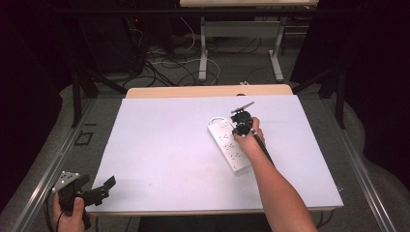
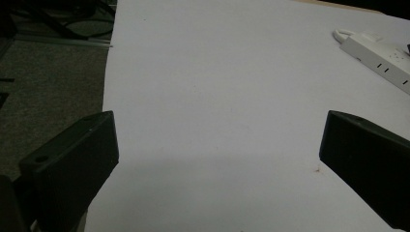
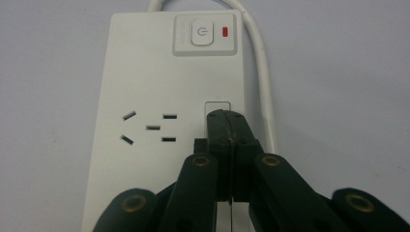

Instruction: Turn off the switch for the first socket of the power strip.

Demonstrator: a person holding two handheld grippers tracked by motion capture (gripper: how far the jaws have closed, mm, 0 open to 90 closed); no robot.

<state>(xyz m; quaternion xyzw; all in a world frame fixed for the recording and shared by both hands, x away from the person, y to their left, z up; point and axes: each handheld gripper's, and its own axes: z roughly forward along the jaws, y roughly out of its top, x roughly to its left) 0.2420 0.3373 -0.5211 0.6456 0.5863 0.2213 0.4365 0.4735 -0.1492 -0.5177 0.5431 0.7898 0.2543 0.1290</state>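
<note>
Black jaws of the right hand-held gripper [image 3: 231, 118] were pressed fully together, holding nothing, tips over the power strip [image 3: 159, 96] just below a small rectangular window. Strip: white, flat, power button [image 3: 202, 34] and red indicator [image 3: 225, 32] at its far end, white cord [image 3: 261, 63] alongside; it lay right of centre on the table [image 1: 159, 145]. Left hand-held gripper [image 2: 217, 159] was wide open, empty, at the near-left corner.

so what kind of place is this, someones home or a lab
Most likely a lab or recording setup, not a home. A bare white table sits between black curtains, loose cables trail over the grey floor behind it, and a person works a power strip with handheld grippers.
</note>
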